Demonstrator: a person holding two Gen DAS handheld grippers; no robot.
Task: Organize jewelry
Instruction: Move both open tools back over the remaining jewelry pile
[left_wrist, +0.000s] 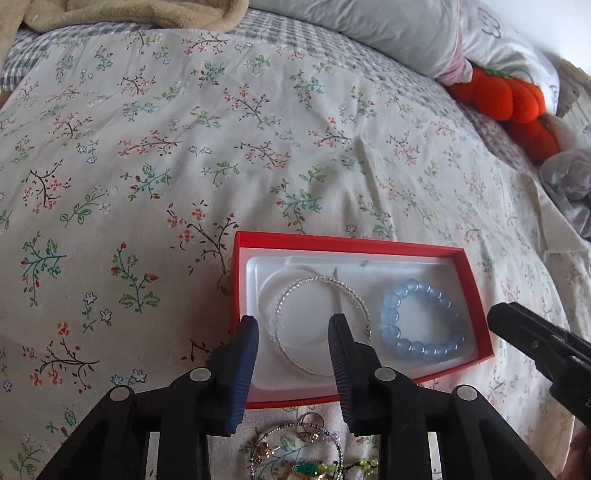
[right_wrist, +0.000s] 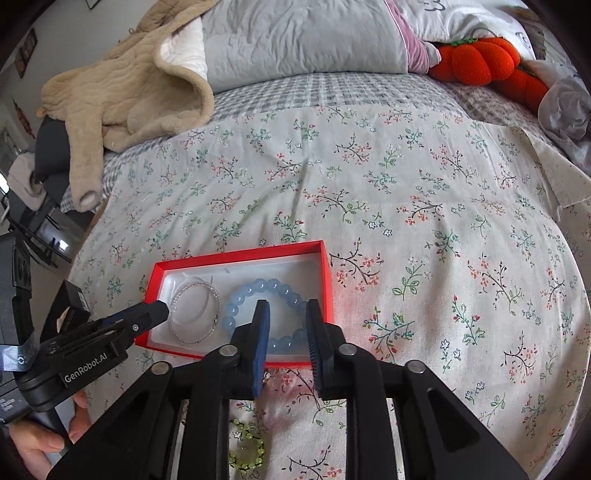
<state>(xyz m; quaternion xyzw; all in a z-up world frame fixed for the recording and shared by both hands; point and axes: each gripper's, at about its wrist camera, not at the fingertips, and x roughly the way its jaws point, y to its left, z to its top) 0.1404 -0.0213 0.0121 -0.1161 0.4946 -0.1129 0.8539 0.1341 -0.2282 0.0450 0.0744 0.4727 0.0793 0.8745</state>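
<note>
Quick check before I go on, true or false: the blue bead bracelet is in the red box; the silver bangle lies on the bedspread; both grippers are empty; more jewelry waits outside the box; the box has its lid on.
1. The blue bead bracelet is in the red box. True.
2. The silver bangle lies on the bedspread. False: it is in the box, beside the bracelet.
3. The left gripper and right gripper are empty. True: jaws open.
4. More jewelry waits outside the box. True.
5. The box has its lid on. False: it is open.

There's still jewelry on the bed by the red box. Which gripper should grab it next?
Probably the left gripper: its open, empty jaws sit right above the jewelry pile, near the red box.
</note>
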